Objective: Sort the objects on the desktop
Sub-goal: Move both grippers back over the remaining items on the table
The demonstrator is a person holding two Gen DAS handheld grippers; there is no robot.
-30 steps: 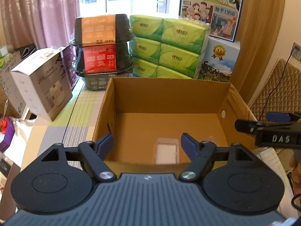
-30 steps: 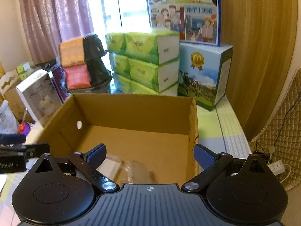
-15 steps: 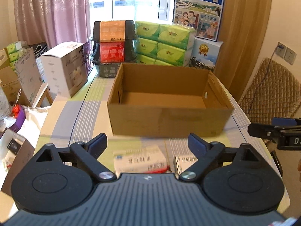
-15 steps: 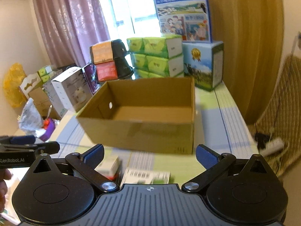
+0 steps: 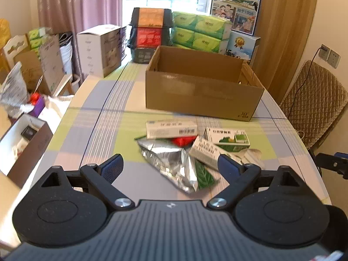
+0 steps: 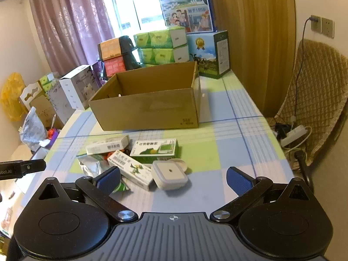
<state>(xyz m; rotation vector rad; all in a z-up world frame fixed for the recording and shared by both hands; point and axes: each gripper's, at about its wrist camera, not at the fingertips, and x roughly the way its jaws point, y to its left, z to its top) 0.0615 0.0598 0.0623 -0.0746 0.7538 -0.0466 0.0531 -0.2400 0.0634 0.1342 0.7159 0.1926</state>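
An open cardboard box (image 5: 202,96) (image 6: 150,108) stands on the checked tablecloth. In front of it lies a heap: a white barcode carton (image 5: 171,129) (image 6: 106,145), a green-and-white carton (image 5: 227,137) (image 6: 155,149), a third white carton (image 5: 205,150) (image 6: 130,169), a silver foil pouch (image 5: 171,161) (image 6: 90,165), something red (image 5: 183,140) and a square white lidded case (image 6: 169,174). My left gripper (image 5: 170,166) is open, held above the pouch's near end. My right gripper (image 6: 174,178) is open above the white case. Neither holds anything.
Behind the box stand stacked green tissue packs (image 5: 200,32), black-and-orange containers (image 5: 151,30), milk cartons (image 6: 208,52) and a white box (image 5: 100,50). A padded chair (image 6: 315,100) and power strip (image 6: 293,134) are on the right. An open brown box (image 5: 24,143) sits at the left edge.
Both grippers have pulled back from over the cardboard box toward the near table edge. The heap of cartons and the pouch has come into full view between the fingers.
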